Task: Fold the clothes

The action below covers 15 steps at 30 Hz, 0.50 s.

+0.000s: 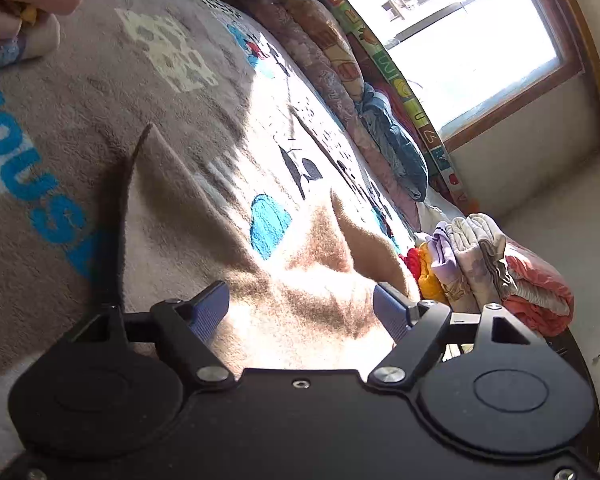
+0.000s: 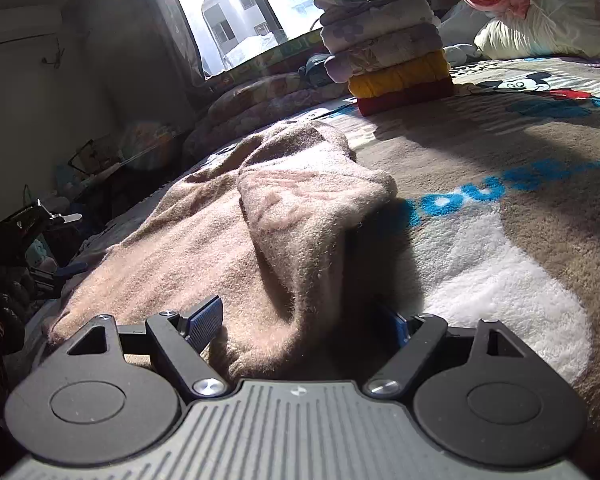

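Two views, one bed. Largest, filling most of both frames: grey-brown fleece blanket [image 1: 80,128] with blue lettering and cartoon prints, spread flat. Next, lying on it, beige fleece garment [image 2: 228,240]: rumpled, one thick fold raised through the centre of the right wrist view and running down to the lower middle; in the left wrist view the same cloth [image 1: 300,304] bright in sunlight at lower centre, two flaps peaked upward.

Then the tools. Left gripper [image 1: 302,312] at the bottom of its frame, jaws spread wide, blue pads on either side of the sunlit cloth, nothing pinched; contact of pads with fabric not clear. Right gripper [image 2: 304,328] likewise wide apart, left pad plainly visible just above the garment, right pad mostly hidden behind the raised fold; fold sitting between the fingers, not clamped.

Smaller: stack of folded clothes [image 2: 388,52], upper centre of the right wrist view, red at the base, yellow above, pale floral pieces on top; same stack [image 1: 460,260] at middle right of the left wrist view, seen tilted.

Only in the left wrist view: second folded pile [image 1: 16,24] in the upper left corner. Only in the right wrist view: white pillow [image 2: 548,28] at upper right and, at far left, a dark clutter of objects, too dim to identify.
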### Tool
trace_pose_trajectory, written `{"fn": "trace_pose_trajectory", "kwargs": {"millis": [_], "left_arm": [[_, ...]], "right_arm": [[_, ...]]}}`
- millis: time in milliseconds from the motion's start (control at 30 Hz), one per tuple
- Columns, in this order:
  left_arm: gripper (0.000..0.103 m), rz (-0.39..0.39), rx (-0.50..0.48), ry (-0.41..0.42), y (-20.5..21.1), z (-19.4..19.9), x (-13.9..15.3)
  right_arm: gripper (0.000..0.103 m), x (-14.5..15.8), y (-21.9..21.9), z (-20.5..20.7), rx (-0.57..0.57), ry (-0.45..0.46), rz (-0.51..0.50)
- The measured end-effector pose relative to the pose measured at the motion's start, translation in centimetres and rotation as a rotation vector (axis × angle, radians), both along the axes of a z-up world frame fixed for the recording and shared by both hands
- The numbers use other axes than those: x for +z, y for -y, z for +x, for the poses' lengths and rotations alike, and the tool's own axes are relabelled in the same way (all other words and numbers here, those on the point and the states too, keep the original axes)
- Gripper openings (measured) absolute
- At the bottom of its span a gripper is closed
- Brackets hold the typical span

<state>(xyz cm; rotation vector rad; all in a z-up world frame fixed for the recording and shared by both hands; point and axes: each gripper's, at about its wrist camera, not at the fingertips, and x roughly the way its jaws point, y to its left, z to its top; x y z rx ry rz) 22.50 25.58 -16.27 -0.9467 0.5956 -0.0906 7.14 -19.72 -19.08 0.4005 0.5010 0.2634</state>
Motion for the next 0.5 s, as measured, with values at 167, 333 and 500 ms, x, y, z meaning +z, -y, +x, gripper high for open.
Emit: {"fn": "trace_pose_trajectory", "kwargs": {"millis": [167, 333, 500], "left_arm": [[0.06, 0.007, 0.243, -0.046, -1.2, -0.2, 0.3], [0.065, -0.019, 0.193, 0.055, -0.1, -0.2, 1.8], [0.065, -0.057, 0.023, 0.059, 3.5, 1.0, 1.6]], "right_arm": [[0.076, 0.7, 0.9, -0.1, -0.019, -0.02, 0.056], [0.074, 1.2, 3.6, -0.8, -0.084, -0.032, 0.178], [0.075, 1.5, 5.7, -0.1, -0.119, -0.043, 0.306]]}}
